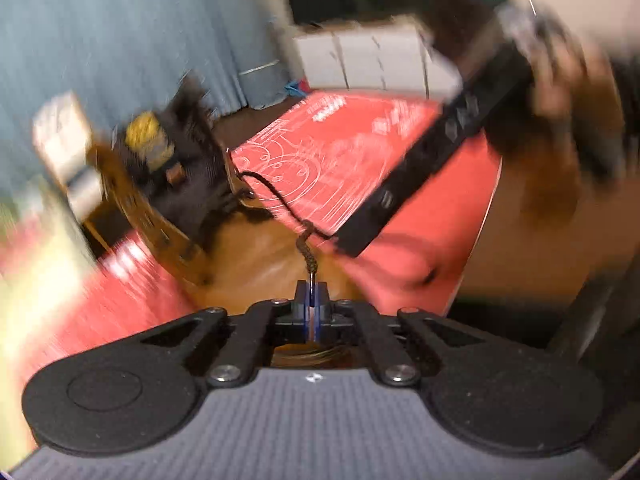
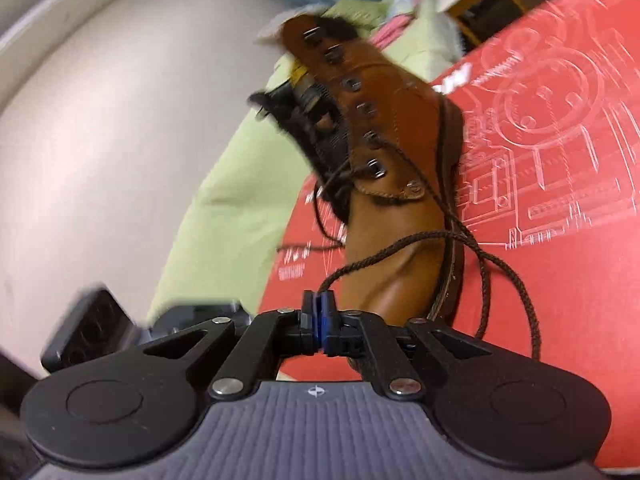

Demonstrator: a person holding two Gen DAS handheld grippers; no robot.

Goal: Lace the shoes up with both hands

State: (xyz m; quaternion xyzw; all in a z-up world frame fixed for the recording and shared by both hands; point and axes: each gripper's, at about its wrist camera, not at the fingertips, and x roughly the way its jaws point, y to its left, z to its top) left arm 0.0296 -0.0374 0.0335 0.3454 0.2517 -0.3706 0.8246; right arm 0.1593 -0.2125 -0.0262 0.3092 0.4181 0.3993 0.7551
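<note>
A red printed mat covers the work surface, with white line drawings across it; on it lies a tan leather boot, its toe toward the right wrist camera and its row of metal eyelets running up one flap beside the dark tongue; a pale green cloth lies past the mat's edge on that side. In the left wrist view, heavily blurred, the same boot sits in front of the left gripper, whose jaws are clenched on the metal tip of the dark brown lace; the cord rises from the pinch and runs back to the boot's throat. The right gripper shows its jaws standing slightly apart, blue pads visible, with a loop of the lace coming down to its tips; whether the pads press on it I cannot tell. Beyond, the left view catches the other tool's long black finger angled over the mat, with a hand blurred behind it.
</note>
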